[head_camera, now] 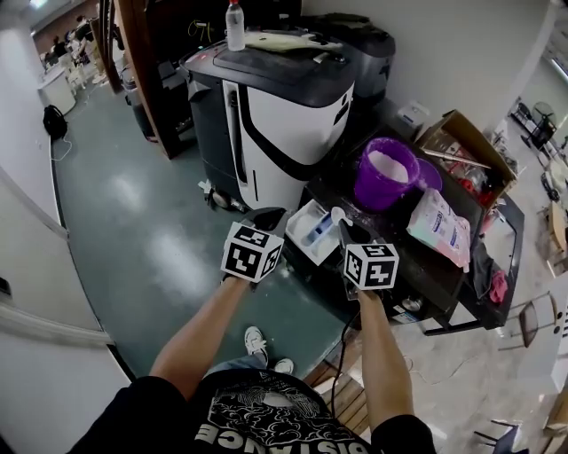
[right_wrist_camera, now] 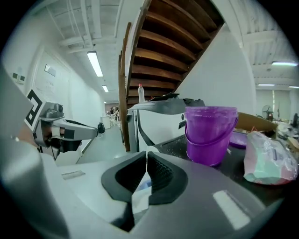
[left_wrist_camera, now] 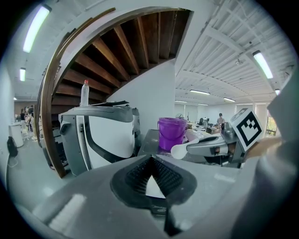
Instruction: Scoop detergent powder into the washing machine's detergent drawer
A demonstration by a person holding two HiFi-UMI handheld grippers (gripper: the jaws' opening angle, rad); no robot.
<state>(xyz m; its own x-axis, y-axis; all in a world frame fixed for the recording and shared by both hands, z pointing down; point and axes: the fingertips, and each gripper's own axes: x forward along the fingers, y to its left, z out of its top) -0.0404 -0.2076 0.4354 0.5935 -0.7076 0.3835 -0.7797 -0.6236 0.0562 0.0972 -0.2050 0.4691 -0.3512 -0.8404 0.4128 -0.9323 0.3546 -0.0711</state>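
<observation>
Left gripper [left_wrist_camera: 152, 161]: fingers closed tip to tip, a white surface showing through the wedge-shaped gap behind the tips; nothing seen clamped. Held just beside the near left corner of the detergent drawer.

Right gripper [right_wrist_camera: 145, 156]: fingers pressed nearly together on the handle of a white scoop [head_camera: 336, 214]. The scoop's round bowl projects past the fingertips, over the far right end of the drawer. Whether the bowl carries powder cannot be told.

Detergent drawer [head_camera: 299, 241]: white tray with a blue insert, at the corner of the black tabletop [head_camera: 417, 266] nearest the washing machine.

Washing machine [head_camera: 288, 106]: white and dark grey, standing on the floor to the left of the tabletop; a clear bottle [head_camera: 234, 25] with a red cap stands upright on top.

Purple bucket [head_camera: 377, 188]: open, on the tabletop beyond the drawer, holding white detergent powder [head_camera: 390, 164]. Purple lid [head_camera: 430, 175] lies just beside it on the right.

Detergent bag [head_camera: 439, 226]: lying flat, right of the bucket.

Cardboard box [head_camera: 461, 142]: open, behind the lid.
</observation>
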